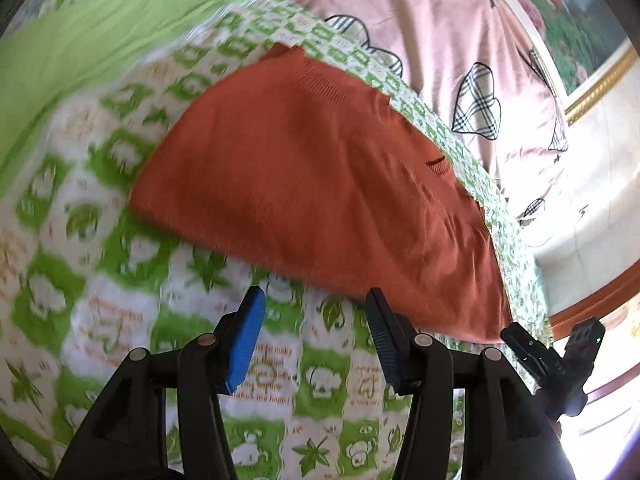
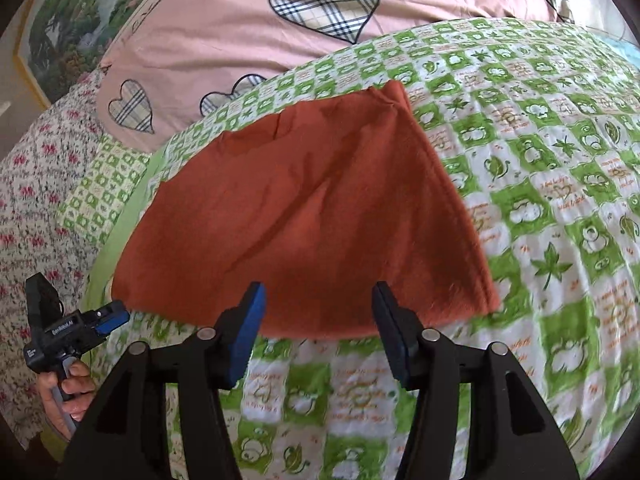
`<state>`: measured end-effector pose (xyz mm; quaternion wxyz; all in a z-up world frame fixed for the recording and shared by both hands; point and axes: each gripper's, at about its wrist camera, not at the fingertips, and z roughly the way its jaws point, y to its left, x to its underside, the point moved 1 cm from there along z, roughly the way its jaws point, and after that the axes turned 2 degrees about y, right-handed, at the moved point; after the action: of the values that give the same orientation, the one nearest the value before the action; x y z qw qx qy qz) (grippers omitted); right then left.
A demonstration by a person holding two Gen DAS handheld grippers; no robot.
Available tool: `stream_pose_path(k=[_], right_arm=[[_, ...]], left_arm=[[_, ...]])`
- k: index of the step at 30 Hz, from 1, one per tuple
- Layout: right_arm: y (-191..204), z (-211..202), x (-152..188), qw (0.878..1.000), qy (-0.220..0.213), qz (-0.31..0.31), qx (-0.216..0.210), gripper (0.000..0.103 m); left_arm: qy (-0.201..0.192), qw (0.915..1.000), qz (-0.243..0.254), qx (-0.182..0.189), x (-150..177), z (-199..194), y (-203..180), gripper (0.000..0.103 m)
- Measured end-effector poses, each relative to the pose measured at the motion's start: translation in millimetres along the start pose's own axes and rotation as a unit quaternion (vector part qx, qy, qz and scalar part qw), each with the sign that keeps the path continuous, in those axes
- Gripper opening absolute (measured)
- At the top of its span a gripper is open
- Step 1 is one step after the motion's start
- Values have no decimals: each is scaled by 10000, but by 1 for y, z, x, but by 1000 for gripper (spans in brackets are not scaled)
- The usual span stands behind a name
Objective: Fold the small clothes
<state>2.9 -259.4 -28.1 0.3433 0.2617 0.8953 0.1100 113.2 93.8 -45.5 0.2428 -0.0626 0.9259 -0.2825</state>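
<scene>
The left hand-held gripper [image 1: 316,316] is wide open and holds nothing; it hangs over the green and white quilt [image 1: 120,280], just beside the near edge of the orange knit top [image 1: 320,184]. The top lies flat on the quilt, folded. The right hand-held gripper [image 2: 318,312] is wide open too, empty, at the top's near edge. Behind the top is a pink cover with checked hearts [image 2: 324,4]
</scene>
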Motion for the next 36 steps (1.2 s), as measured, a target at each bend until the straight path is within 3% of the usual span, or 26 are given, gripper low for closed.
stream_pose_path(k=[7, 10, 17, 21, 22, 23, 24, 26, 29, 36], right_arm=[[12, -3, 6, 9999, 5, -51, -126, 58], [15, -2, 7, 9998, 21, -45, -174, 58], [20, 2, 1, 9996, 55, -108, -272, 58], [18, 6, -4, 9993, 63, -90, -349, 58], [17, 8, -7, 9992, 70, -102, -381, 58], [16, 11, -11, 9990, 77, -120, -412, 58], [15, 13, -15, 9990, 77, -133, -425, 58], [11, 16, -24, 9989, 43, -134, -448, 58], [3, 16, -40, 9985, -90, -62, -545, 58], [-16, 19, -71, 9970, -112, 13, -760, 58]], left_arm=[[-76, 9997, -244, 51, 3, 4, 10, 53], [-162, 9989, -432, 18, -8, 11, 16, 59], [-560, 9950, -816, -116, -47, 22, 34, 60], [-808, 9915, -990, -263, -64, 25, 46, 51], [-853, 9913, -927, -376, -67, 25, 43, 46], [-880, 9915, -857, -421, -69, 25, 40, 29], [-892, 9923, -735, -446, -72, 26, 35, 21], [-966, 9921, -524, -605, -75, 23, 21, 12], [-1129, 9917, -113, -612, -76, 14, -9, 8], [-1066, 9870, 1193, -127, -59, 20, -118, 7]])
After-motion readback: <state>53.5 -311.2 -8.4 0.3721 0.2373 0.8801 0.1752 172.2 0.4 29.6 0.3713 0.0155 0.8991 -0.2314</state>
